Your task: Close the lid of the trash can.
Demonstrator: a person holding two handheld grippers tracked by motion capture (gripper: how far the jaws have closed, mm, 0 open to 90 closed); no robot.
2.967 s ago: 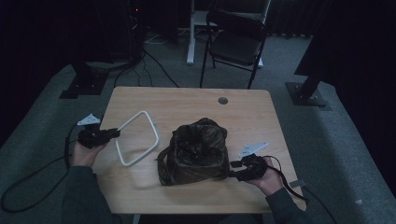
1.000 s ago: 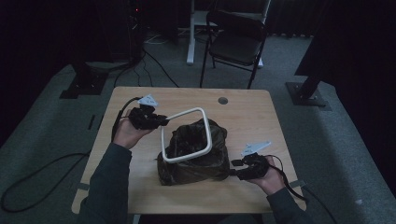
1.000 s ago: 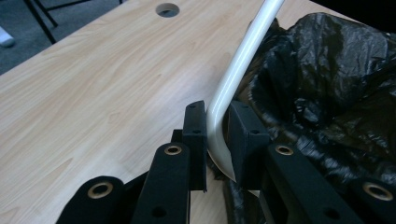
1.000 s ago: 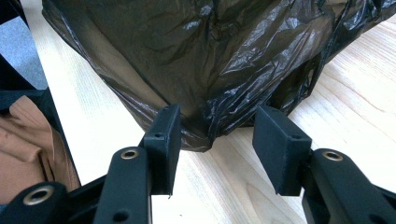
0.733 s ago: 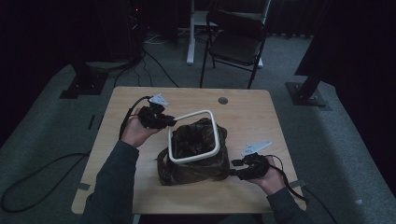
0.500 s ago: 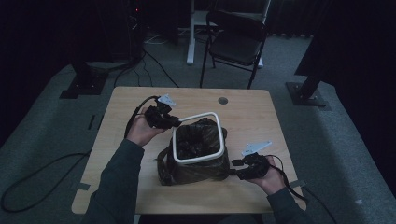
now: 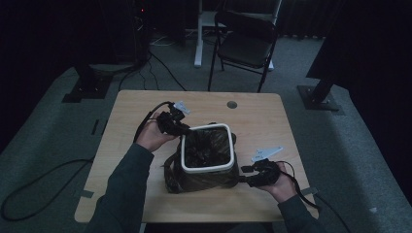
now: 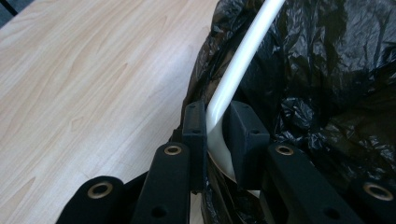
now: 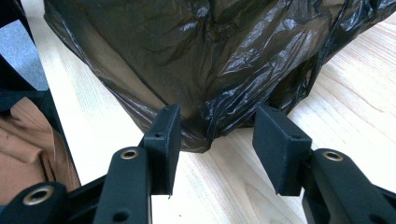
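Observation:
A bin lined with a black plastic bag (image 7: 201,170) stands in the middle of the wooden table (image 7: 131,107). A white square ring (image 7: 228,145) lies level over the bag's open top. My left gripper (image 7: 180,127) is at the ring's far left corner and is shut on it. In the left gripper view the white ring (image 8: 238,60) runs up from between the pads (image 8: 196,126), against the crumpled bag (image 8: 327,84). My right gripper (image 7: 247,175) rests low at the bag's right side and is open. In the right gripper view a fold of the bag (image 9: 210,56) hangs between the jaws of my right gripper (image 9: 215,149), unpressed.
A folding chair (image 7: 248,43) and a desk leg stand behind the table. A round cable hole (image 7: 231,104) sits near the far edge. Cables trail over the floor at left (image 7: 43,179). Bare tabletop (image 8: 84,84) lies left of the bag.
My left gripper carried the white ring from the table's left side over the bag and levelled it onto the bag's top. The right gripper stayed put.

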